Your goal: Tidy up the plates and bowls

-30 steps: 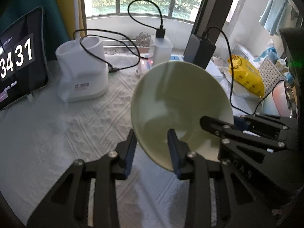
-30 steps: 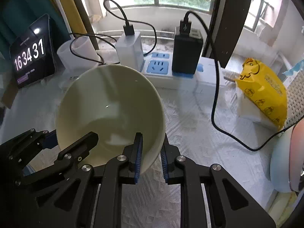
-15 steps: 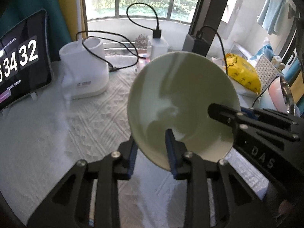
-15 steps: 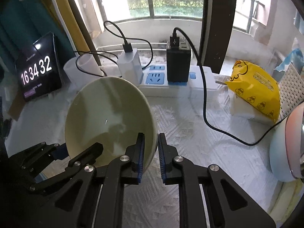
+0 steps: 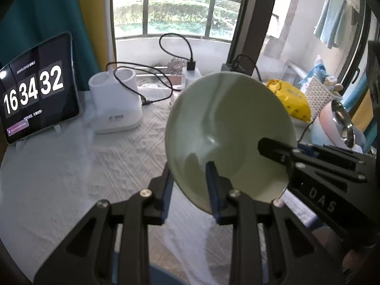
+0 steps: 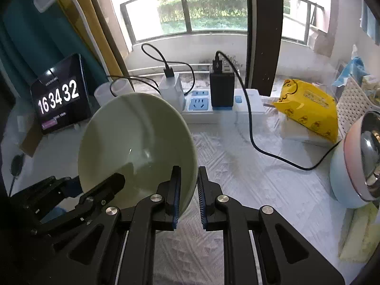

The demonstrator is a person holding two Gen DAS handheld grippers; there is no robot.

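I've got one pale green glazed ceramic bowl (image 5: 228,128) up off the white embossed tablecloth (image 6: 249,166), tipped on edge w/ its hollow facing the cams. Left gripper (image 5: 190,190) is clamped on the near rim, one pad inside, one outside; right gripper (image 6: 188,190) is clamped on the opposite rim the same way. Bowl looks rigid, smooth, prob slick under the pads & breakable if it slips, so I'd keep both rim holds, no one-sided pinch. Count: 1 bowl, 0 plates in sight. Also 1 tablet clock (image 6: 59,99), 1 yellow packet (image 6: 308,109).
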